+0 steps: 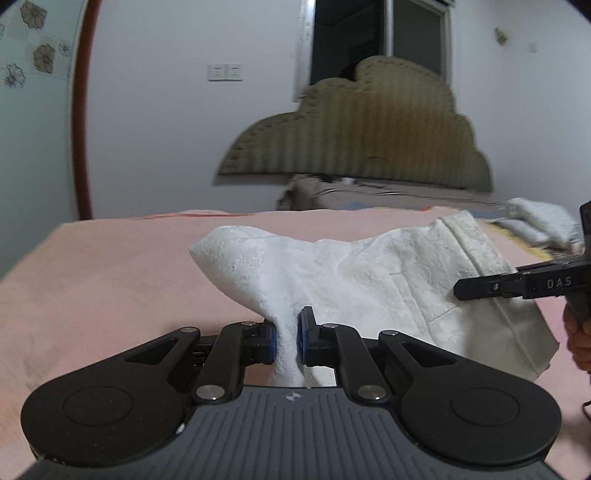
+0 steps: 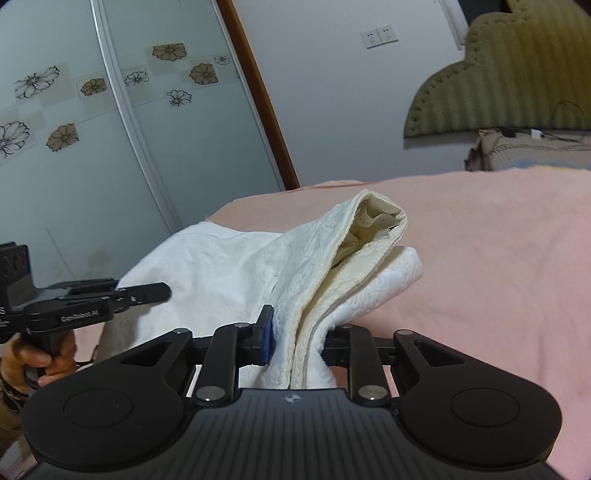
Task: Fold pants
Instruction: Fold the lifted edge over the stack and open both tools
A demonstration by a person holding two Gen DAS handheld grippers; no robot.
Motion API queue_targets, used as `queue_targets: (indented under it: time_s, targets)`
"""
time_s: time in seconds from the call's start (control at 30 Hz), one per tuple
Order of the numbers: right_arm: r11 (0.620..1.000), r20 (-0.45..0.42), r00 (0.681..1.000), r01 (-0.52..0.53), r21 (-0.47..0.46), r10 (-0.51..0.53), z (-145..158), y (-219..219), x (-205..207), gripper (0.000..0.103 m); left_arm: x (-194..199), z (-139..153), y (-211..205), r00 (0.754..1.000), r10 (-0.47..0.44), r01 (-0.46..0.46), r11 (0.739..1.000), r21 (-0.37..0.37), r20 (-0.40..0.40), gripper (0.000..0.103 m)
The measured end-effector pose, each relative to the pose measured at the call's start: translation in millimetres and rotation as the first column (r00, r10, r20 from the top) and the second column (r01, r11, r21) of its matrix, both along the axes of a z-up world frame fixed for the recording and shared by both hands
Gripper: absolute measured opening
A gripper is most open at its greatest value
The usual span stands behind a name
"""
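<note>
Pants [image 1: 369,280] made of bumpy white cloth hang between the two grippers, just above the pink bed cover [image 1: 92,280] they were lying on. The left gripper [image 1: 287,338] is pinching a thin bunch of the cloth right between its blue pads [image 1: 303,334], and the rest of the pants spreads out in front of it and off to its right side. The right gripper [image 2: 299,332] is pinching a much thicker bunch, a few layers stacked together, and the open waist end with its cream lining pokes up just in front of its fingers. Slipping is the main worry, I think. The left pinch holds only a little cloth, so a quick tug could pull it free and let that corner drop onto the bed cover. The right pinch holds many layers, so one inner layer might slide out while the others stay held, and then the fold would end up crooked. If the two grippers lift unevenly, the cloth between them could twist or sag and drag on the bed cover, making wrinkles. Counting now: one pair of pants, two grippers, one pink bed cover, one green padded headboard [image 1: 365,122] on the far wall, and two white wall sockets [image 2: 380,36] side by side. One bare hand [image 2: 44,360] shows, holding the left gripper's handle.
</note>
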State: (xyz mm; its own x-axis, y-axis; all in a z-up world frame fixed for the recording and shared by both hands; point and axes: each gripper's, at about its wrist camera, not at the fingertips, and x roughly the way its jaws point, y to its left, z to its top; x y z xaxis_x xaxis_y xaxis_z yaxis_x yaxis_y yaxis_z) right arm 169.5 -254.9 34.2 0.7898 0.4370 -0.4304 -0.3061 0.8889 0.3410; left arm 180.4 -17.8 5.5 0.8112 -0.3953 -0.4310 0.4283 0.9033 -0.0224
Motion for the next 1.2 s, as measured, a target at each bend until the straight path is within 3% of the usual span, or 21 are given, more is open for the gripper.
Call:
queue_targets:
  time_s: [0.2,0.23,0.3,0.37,0.5,0.57,0.63,0.7,0.77,0.8,0.93,1.03,1.13,1.2]
  targets:
    - [0.999,-0.096,0.995,0.013,-0.043,-0.018,-35,16,60,0.022,41,-39,11,0.991,0.075,-0.068,0.996,0.057,-0.112,0.015]
    - [0.997,-0.117,0.992,0.028,-0.078,-0.037,-43,19,66,0.028,43,-47,13,0.989,0.085,-0.078,0.995,0.068,-0.119,0.017]
    - [0.990,-0.149,0.985,0.064,-0.128,-0.083,-56,21,70,0.040,45,-54,17,0.987,0.106,-0.096,0.992,0.087,-0.118,0.037]
    - [0.992,-0.163,0.982,0.082,-0.098,-0.097,-61,13,64,0.043,38,-51,22,0.987,0.128,-0.118,0.988,0.099,-0.096,0.050]
    - [0.975,-0.127,0.974,0.168,-0.146,-0.187,-51,2,36,0.048,11,-34,26,0.984,0.176,-0.173,0.976,0.129,-0.009,0.059]
    - [0.949,-0.030,0.972,0.220,-0.225,-0.232,-38,11,13,0.050,-6,-27,23,0.989,0.145,-0.144,0.984,0.109,-0.004,0.063]
    - [0.947,0.037,0.986,0.164,-0.277,-0.160,-30,29,-4,0.050,-18,-29,13,0.994,0.105,-0.101,0.989,0.110,-0.030,0.071]
    - [0.948,0.026,0.998,0.055,-0.313,-0.049,-31,51,-14,0.048,-19,-38,-1,0.994,0.095,-0.084,0.982,0.170,-0.057,0.074]
    - [0.910,-0.032,0.999,0.017,-0.414,-0.034,-46,72,-12,0.047,-17,-51,-9,0.993,0.108,-0.093,0.967,0.238,-0.052,0.080]
    - [0.889,-0.033,0.998,0.028,-0.457,-0.049,-54,76,-11,0.047,-17,-53,-9,0.991,0.128,-0.114,0.966,0.234,-0.043,0.079]
    - [0.920,-0.032,0.987,0.136,-0.368,-0.159,-49,69,-24,0.049,-37,-33,6,0.984,0.173,-0.165,0.975,0.148,-0.044,0.080]
    - [0.937,-0.021,0.993,0.106,-0.333,-0.119,-44,78,-48,0.048,-57,-28,12,0.982,0.181,-0.174,0.979,0.103,-0.061,0.082]
    - [0.918,-0.021,0.993,0.100,-0.384,-0.117,-54,88,-54,0.048,-61,-39,6,0.982,0.169,-0.155,0.978,0.141,-0.088,0.088]
    - [0.922,-0.027,0.990,0.116,-0.369,-0.135,-59,87,-53,0.048,-58,-45,3,0.977,0.198,-0.182,0.968,0.172,-0.078,0.089]
